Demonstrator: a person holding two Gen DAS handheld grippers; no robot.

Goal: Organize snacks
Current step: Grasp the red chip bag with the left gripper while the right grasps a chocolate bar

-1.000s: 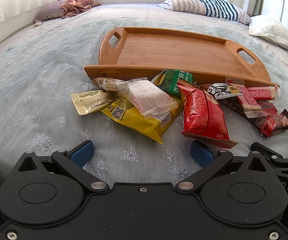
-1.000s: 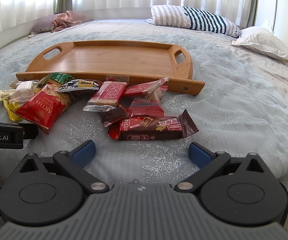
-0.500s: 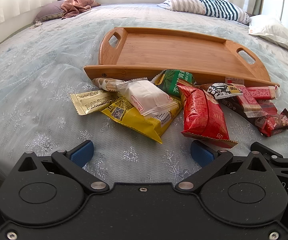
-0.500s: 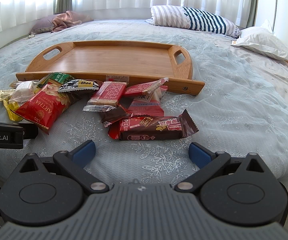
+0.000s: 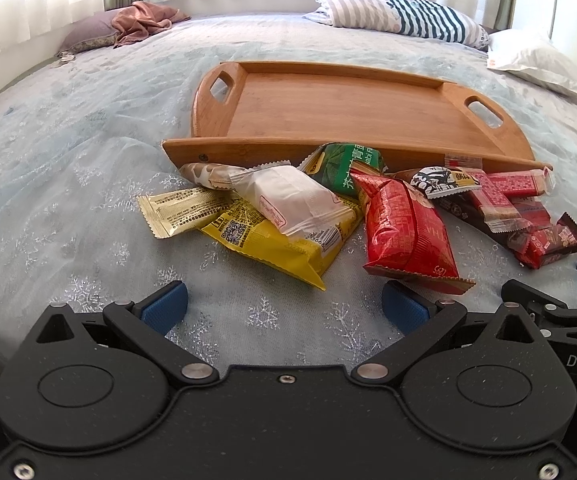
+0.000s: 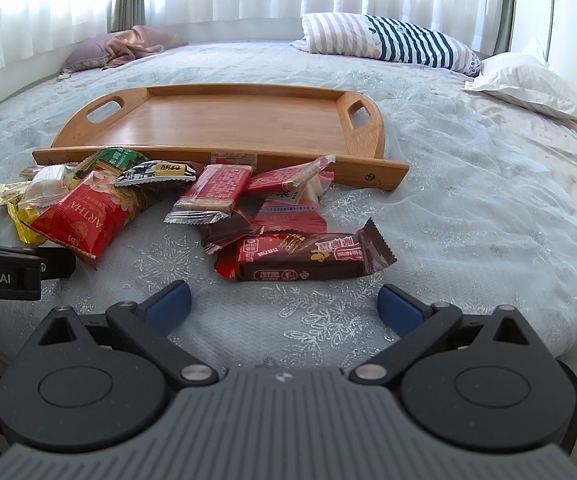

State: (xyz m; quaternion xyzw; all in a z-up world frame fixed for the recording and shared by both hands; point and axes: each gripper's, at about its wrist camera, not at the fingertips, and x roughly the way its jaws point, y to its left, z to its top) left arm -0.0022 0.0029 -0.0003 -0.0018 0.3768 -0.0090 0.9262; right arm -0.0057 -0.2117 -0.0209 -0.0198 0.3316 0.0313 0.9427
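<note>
Snacks (image 5: 328,216): all in a loose pile on the bed (image 5: 68,168), against the near wall of the tray (image 5: 328,104). Tray floor is bare in both views, so nothing is organized yet; my read is the task is at the very start, every packet left to move. Pile from the left view: gold sachet (image 5: 180,210) at the left edge, yellow bag (image 5: 272,240) with a white pack (image 5: 292,196) lying on it, green pack (image 5: 348,160) leaning on the tray wall, red bag (image 5: 404,232) in the middle, red bars (image 6: 216,192) overlapped on the right side. Brown bar (image 6: 308,256) lies nearest the right gripper (image 6: 284,308). Left gripper (image 5: 284,306): fingers spread, nothing between them, just short of the yellow bag and red bag. Right gripper: fingers spread too, nothing held, just short of the brown bar. Neither touches a packet. Packets overlap heavily, so I'd expect top and outer ones to go first; whether they get sorted by kind on the tray can't be told from here.
</note>
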